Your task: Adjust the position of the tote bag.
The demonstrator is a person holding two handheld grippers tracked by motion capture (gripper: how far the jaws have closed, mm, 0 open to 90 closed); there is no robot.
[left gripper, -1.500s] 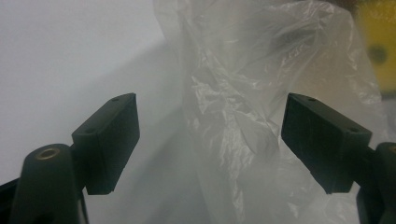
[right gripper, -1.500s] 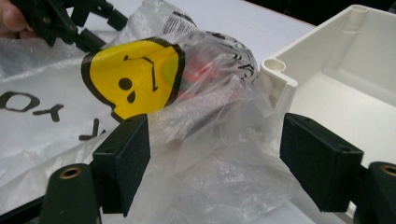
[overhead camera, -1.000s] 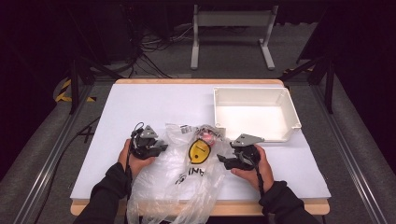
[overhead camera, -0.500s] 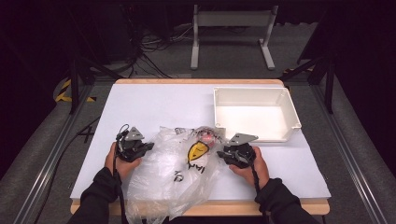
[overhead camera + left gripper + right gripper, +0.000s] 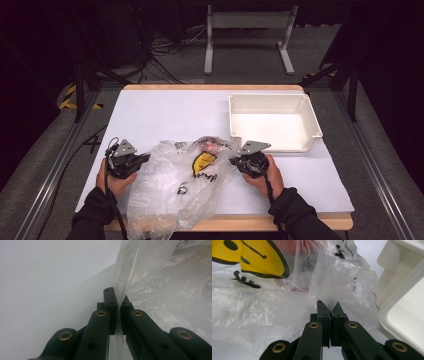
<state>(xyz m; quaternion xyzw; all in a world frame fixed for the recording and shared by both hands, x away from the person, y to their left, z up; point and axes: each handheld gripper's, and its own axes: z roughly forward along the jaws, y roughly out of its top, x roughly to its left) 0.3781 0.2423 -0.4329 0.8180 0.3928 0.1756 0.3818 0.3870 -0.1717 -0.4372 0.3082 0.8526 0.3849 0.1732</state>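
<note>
A clear plastic bag [image 5: 175, 185] with a yellow smiley print [image 5: 202, 162] lies crumpled at the table's near edge, something red [image 5: 212, 145] showing inside it. My left gripper [image 5: 145, 158] is shut on the bag's left edge; in the left gripper view the film [image 5: 170, 290] runs between the closed jaws of the left gripper [image 5: 117, 300]. My right gripper [image 5: 233, 161] pinches the bag's right edge. In the right gripper view the right gripper [image 5: 329, 306] has just closed its jaws on a fold of the bag [image 5: 262, 305].
An empty white tray [image 5: 316, 131] stands at the back right of the white table [image 5: 160, 115], just beyond my right hand; its corner [image 5: 402, 302] is close in the right gripper view. Part of the bag hangs over the table's front edge.
My left gripper has moved left with the bag's edge in it, stretching the bag wider. The right hand has stayed in place.
</note>
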